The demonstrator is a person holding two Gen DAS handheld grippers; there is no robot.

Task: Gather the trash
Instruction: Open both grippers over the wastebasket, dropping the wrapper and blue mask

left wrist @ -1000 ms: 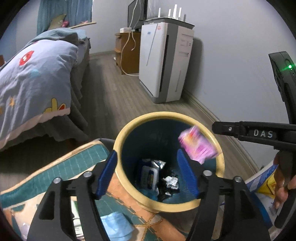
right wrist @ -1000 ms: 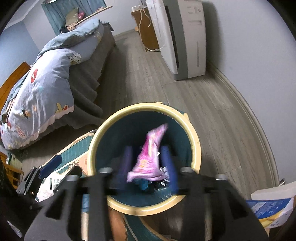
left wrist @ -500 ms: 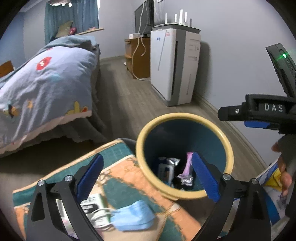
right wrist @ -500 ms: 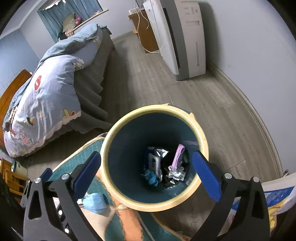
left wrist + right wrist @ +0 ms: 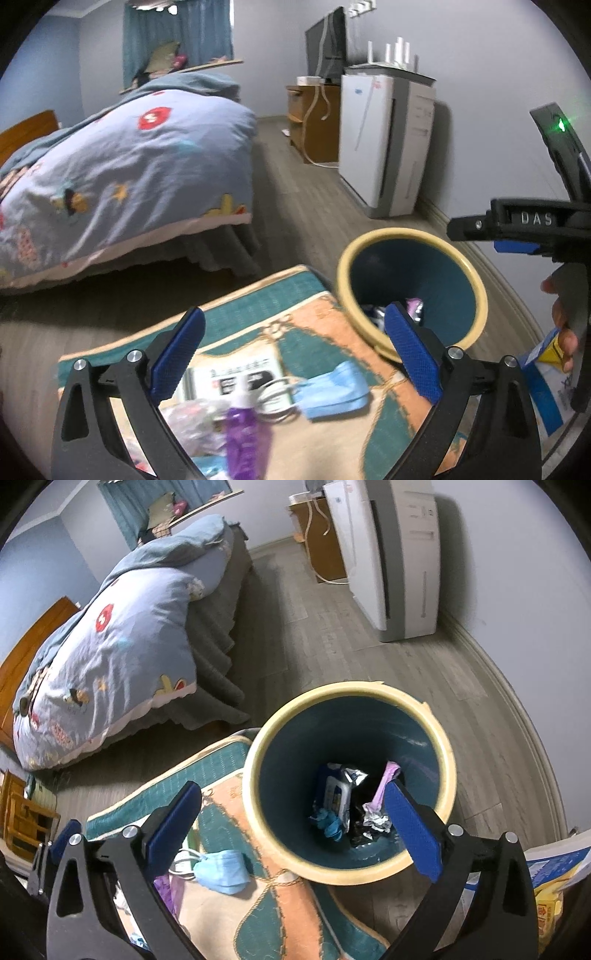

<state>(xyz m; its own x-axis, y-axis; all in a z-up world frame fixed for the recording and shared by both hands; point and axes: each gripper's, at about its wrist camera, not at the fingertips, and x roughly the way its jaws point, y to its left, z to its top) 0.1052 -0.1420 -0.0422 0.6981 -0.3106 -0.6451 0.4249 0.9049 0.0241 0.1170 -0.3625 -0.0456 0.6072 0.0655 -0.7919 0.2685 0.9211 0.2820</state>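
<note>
- Since a second ago, the pink wrapper (image 5: 386, 782) has dropped from the right claw (image 5: 291, 823) into the bin (image 5: 448, 755), and both claws have pulled back toward the rug (image 5: 332, 325).
- Both claws now stand wide and hold nothing; the left claw (image 5: 295, 352) hangs over the rug, while the right one hangs over the near edge of the bin.
- Next up, by my reading, is the litter left on the rug: a blue face mask (image 5: 334, 387), a white printed packet (image 5: 236, 376), a purple wrapper (image 5: 243, 432) and some clear plastic (image 5: 192, 413).
- In the left wrist view, the mask lies low between the left claw's fingers, slightly to the right, with the purple wrapper nearer and further left.
- To do it well, lower the left claw straight onto the mask's bunched middle, pinch fabric rather than the loose ear loops, and keep the rug out of the pinch.
- Then lift clear of the rim before letting go over the bin, which stands just to the right at the rug's edge.
</note>
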